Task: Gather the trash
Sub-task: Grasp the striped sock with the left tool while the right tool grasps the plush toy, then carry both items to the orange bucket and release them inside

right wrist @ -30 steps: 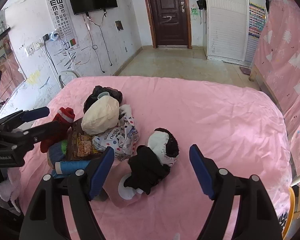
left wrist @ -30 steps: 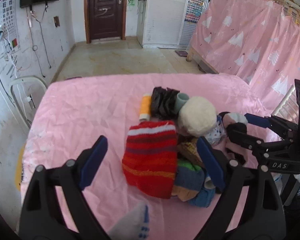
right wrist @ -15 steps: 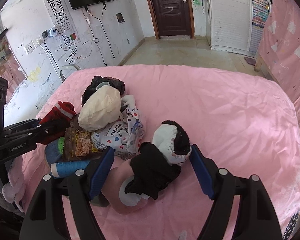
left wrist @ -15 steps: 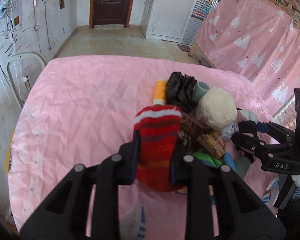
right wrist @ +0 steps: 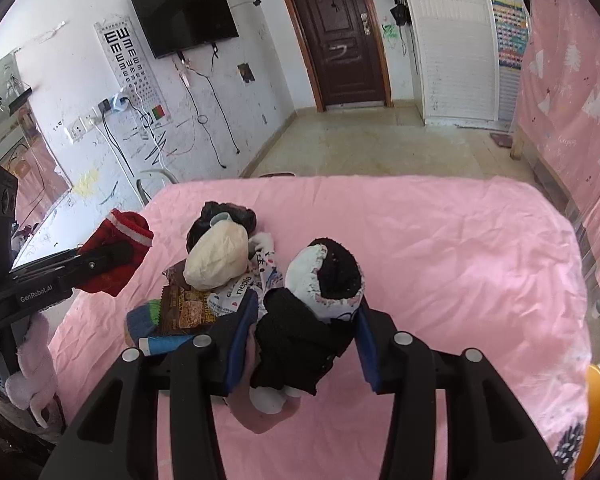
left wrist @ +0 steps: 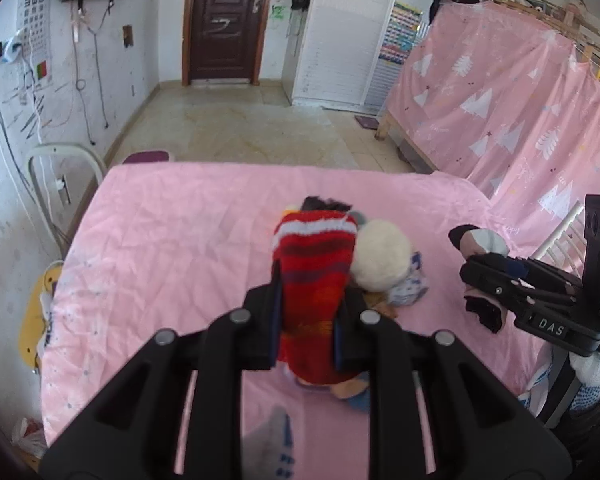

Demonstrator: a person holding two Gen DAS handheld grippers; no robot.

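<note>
You're mid-pickup w/ both hands. Left gripper [left wrist: 306,320] fingers are clamped on the red striped sock [left wrist: 314,276], lifted off the pile [right wrist: 204,280] on the bed [right wrist: 460,260]. Right gripper [right wrist: 302,344] has just been closing, fingers squeezing the black-and-white sock [right wrist: 320,300]; next, lift both clear & find a bin, none in view.

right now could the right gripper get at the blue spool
Probably not yet. The right gripper is shut on a black-and-white sock, so it has no free jaws; the blue spool lies uncovered just left of it on the pink sheet.
</note>
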